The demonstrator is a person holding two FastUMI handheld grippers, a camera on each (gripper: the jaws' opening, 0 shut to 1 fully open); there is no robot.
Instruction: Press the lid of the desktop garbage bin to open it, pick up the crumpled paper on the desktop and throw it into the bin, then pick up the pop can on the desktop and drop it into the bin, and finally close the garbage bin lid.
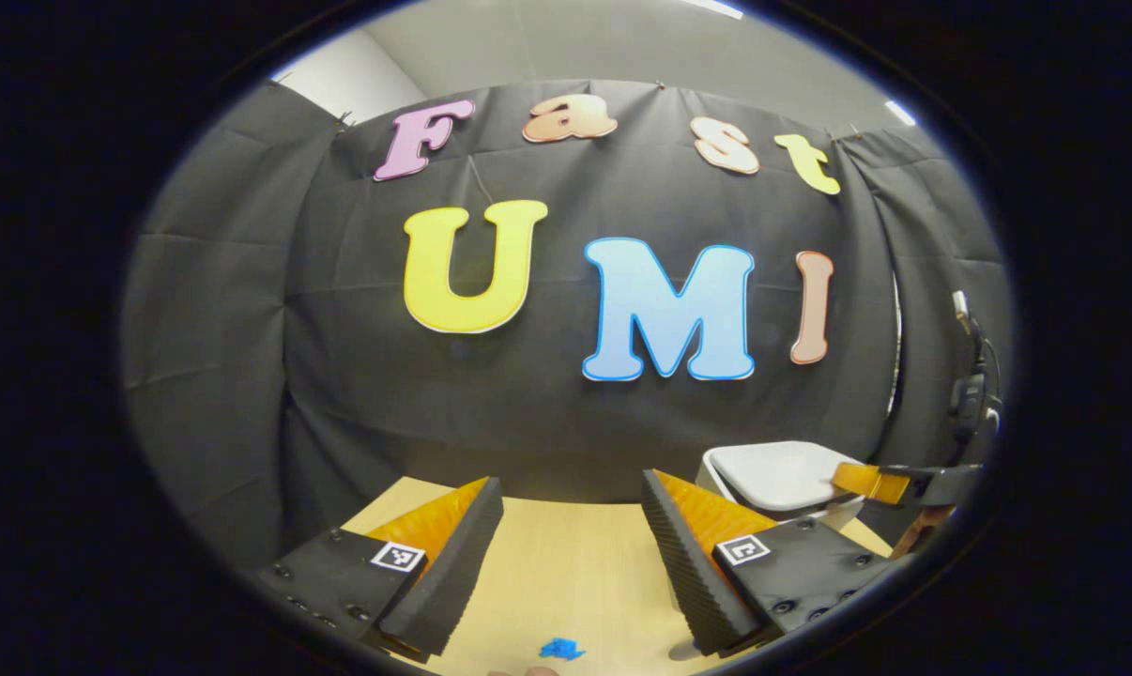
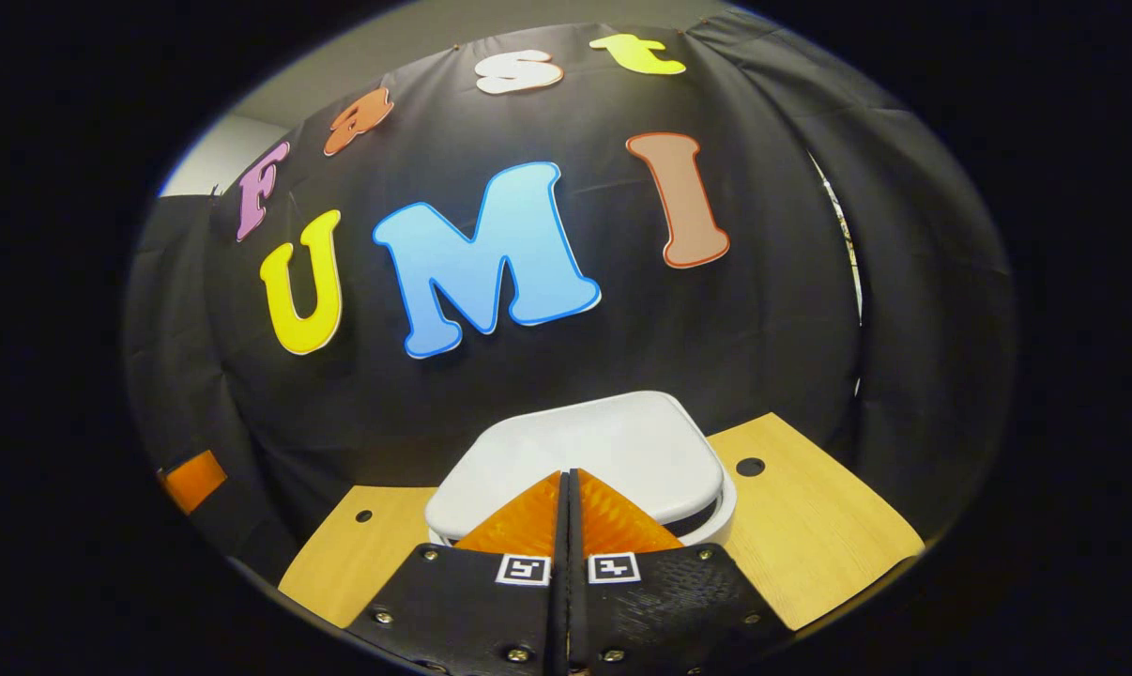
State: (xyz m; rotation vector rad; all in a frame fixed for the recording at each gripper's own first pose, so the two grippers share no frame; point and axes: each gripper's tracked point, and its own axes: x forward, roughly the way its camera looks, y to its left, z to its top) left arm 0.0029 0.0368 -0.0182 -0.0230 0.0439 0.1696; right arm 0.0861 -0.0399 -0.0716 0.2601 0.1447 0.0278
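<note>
Fingers of right gripper, closed, over bin lid.

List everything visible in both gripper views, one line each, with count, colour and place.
desktop garbage bin: one, white, at the back of the table, right gripper's tips over it.
bin lid: one, white, down on the bin.
table: one, light wood, with two small dark holes.
blue scrap: one, blue, on the table near the left gripper; too small to identify.
cable fixture: one, dark, on the booth wall at right.
left gripper: one, jaws apart, above the table.
right gripper: one, jaws together, over the lid.
</note>
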